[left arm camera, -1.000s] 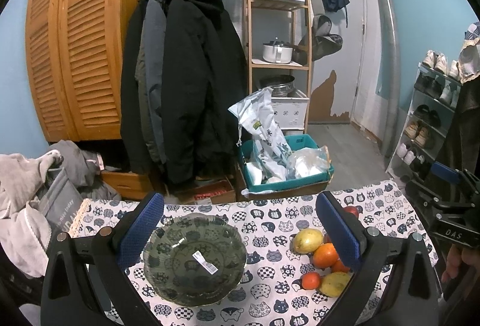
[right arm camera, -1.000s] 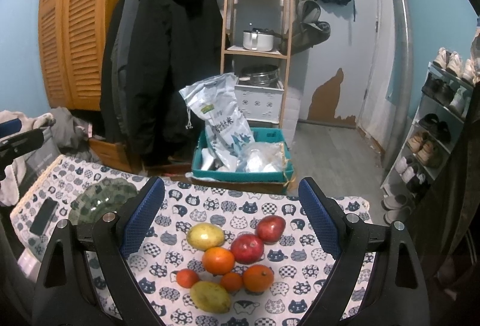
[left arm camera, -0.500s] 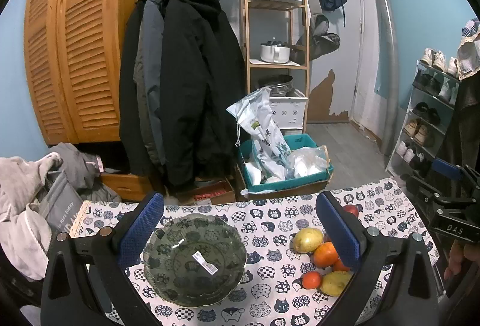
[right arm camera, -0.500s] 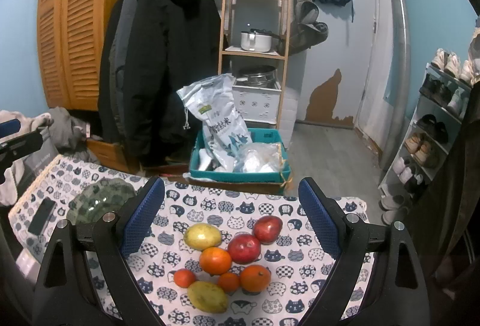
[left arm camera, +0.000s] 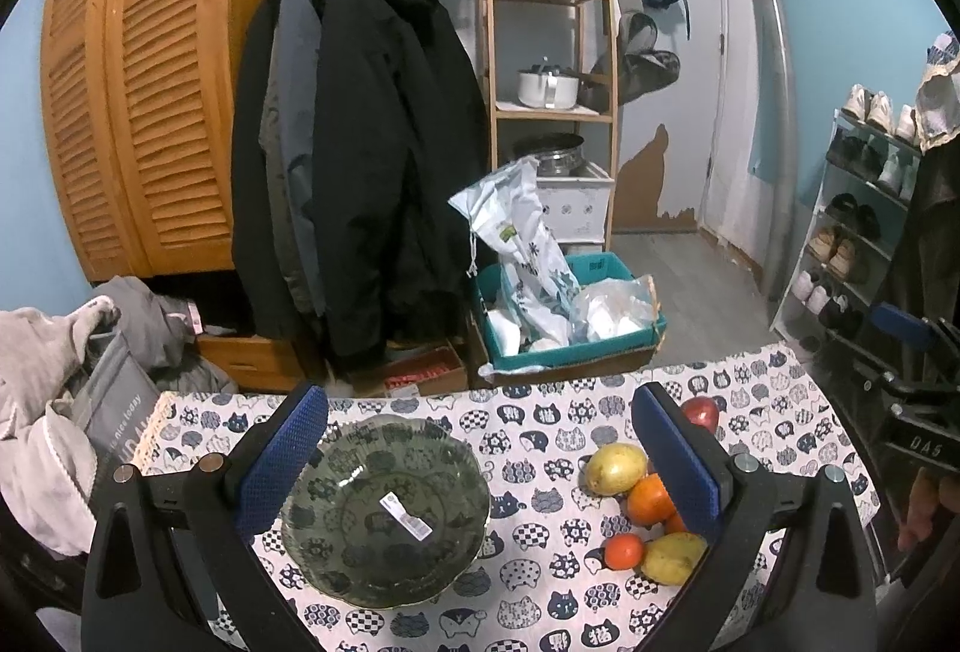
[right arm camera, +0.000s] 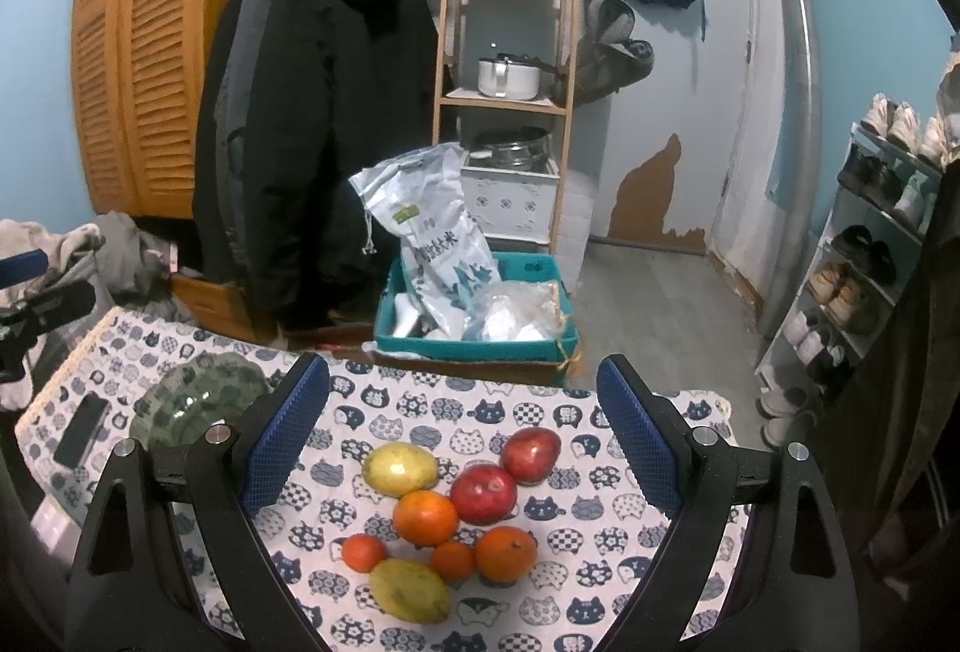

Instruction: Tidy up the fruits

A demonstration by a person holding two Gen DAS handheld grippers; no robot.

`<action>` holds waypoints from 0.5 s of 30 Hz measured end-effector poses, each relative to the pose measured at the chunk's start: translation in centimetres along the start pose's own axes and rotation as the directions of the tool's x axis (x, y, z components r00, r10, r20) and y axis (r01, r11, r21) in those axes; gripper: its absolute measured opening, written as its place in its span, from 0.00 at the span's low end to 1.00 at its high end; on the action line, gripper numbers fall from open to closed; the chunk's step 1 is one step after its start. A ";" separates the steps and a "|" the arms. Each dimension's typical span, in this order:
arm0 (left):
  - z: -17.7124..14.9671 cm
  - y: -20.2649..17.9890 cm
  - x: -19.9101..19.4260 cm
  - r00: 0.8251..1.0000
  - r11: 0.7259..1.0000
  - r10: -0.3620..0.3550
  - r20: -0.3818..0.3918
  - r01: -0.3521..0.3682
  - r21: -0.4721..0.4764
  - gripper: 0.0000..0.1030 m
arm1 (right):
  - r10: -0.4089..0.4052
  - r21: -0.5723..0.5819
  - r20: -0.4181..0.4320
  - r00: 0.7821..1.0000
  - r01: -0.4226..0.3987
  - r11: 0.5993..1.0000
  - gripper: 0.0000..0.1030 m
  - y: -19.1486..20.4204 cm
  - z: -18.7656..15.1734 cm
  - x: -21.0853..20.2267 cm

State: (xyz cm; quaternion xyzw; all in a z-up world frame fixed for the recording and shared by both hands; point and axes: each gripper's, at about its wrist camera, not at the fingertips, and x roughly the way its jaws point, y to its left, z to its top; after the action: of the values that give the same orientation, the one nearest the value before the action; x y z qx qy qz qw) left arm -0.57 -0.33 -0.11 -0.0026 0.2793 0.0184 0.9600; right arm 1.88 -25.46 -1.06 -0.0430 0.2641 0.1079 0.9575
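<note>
A green glass bowl [left arm camera: 384, 508] with a white sticker sits empty on the cat-print tablecloth [left arm camera: 540, 436], between the fingers of my open left gripper [left arm camera: 480, 466]. The bowl also shows in the right wrist view [right arm camera: 198, 400] at left. A cluster of fruit lies under my open right gripper [right arm camera: 462, 442]: two red apples [right arm camera: 483, 493], two yellow mangoes [right arm camera: 401, 468], several oranges [right arm camera: 425, 517]. In the left wrist view the fruit [left arm camera: 615, 467] lies right of the bowl, partly hidden by the right finger.
A dark phone [right arm camera: 81, 436] lies on the cloth left of the bowl. Beyond the table's far edge stand a teal crate [right arm camera: 474, 334] with bags, hanging coats [left arm camera: 360, 172], a wooden shelf [right arm camera: 510, 52] and a shoe rack [right arm camera: 870, 244].
Both grippers have risen and drawn back slightly, so the table and fruit sit a little lower and closer in view. Nothing on the table has moved.
</note>
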 end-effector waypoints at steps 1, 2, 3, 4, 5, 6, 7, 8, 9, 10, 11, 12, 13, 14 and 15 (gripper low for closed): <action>-0.1 -0.1 0.2 1.000 1.000 0.000 -0.006 0.000 0.004 0.99 | -0.005 0.004 -0.012 1.000 0.005 1.000 0.87 -0.3 0.2 0.4; -0.2 -0.2 0.5 1.000 1.000 0.001 -0.013 -0.001 0.009 0.99 | -0.005 0.004 -0.011 1.000 0.005 1.000 0.87 -0.3 -0.2 0.4; -0.5 -0.3 1.0 1.000 1.000 0.003 -0.023 -0.002 0.016 0.99 | -0.007 0.006 -0.016 1.000 0.007 1.000 0.87 -0.5 -0.3 0.5; -0.6 -0.4 1.3 0.999 1.000 0.002 -0.036 -0.001 0.019 0.99 | -0.015 0.009 -0.027 1.000 0.015 1.000 0.87 -0.9 -0.3 1.0; -0.8 -0.5 1.8 0.998 1.000 -0.007 -0.056 0.008 0.020 0.99 | -0.020 0.009 -0.033 0.999 0.020 1.000 0.87 -1.0 -0.6 1.2; -1.0 -0.6 2.0 0.997 1.000 -0.017 -0.069 0.018 0.017 0.99 | -0.023 0.008 -0.040 0.999 0.024 1.000 0.87 -1.1 -0.9 1.3; -1.2 -0.7 2.4 0.996 1.000 -0.025 -0.083 0.026 0.012 0.99 | -0.028 0.009 -0.049 0.998 0.028 1.000 0.87 -1.2 -1.3 1.4; -1.4 -0.8 2.8 0.995 1.000 -0.026 -0.093 0.027 0.008 0.99 | -0.033 0.009 -0.067 0.997 0.034 0.999 0.87 -1.4 -1.6 1.9; -1.6 -0.8 3.1 0.995 1.000 -0.025 -0.100 0.026 0.009 0.99 | -0.037 0.007 -0.082 0.996 0.037 0.999 0.87 -1.5 -1.8 2.3; -1.8 -1.0 3.5 0.994 1.000 -0.021 -0.110 0.023 0.015 0.99 | -0.039 0.003 -0.103 0.994 0.040 0.999 0.87 -1.6 -2.2 2.8; -2.0 -1.1 3.9 0.993 1.000 -0.016 -0.119 0.019 0.022 0.99 | -0.044 0.002 -0.119 0.992 0.044 0.999 0.87 -1.7 -2.6 3.3; -2.2 -1.3 4.2 0.992 1.000 -0.014 -0.124 0.017 0.026 0.99 | -0.047 0.001 -0.127 0.991 0.047 0.999 0.87 -1.7 -2.8 3.5; -2.5 -1.5 4.7 0.991 0.999 -0.011 -0.135 0.016 0.032 0.99 | -0.050 -0.003 -0.150 0.987 0.050 0.999 0.87 -1.8 -3.2 4.2; -2.8 -1.7 5.2 0.988 0.999 -0.012 -0.151 0.018 0.035 0.99 | -0.053 -0.003 -0.163 0.985 0.053 0.999 0.87 -2.0 -3.6 4.5; -3.1 -1.9 5.7 0.985 0.999 -0.016 -0.170 0.022 0.035 0.99 | -0.055 -0.003 -0.168 0.984 0.055 0.998 0.87 -2.0 -3.8 4.5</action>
State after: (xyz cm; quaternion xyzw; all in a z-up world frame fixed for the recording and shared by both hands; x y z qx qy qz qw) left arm 2.67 -2.09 -5.77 0.0109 0.3601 0.0037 0.9328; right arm 4.23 -27.09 -6.57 -0.0585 0.3425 0.0773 0.9345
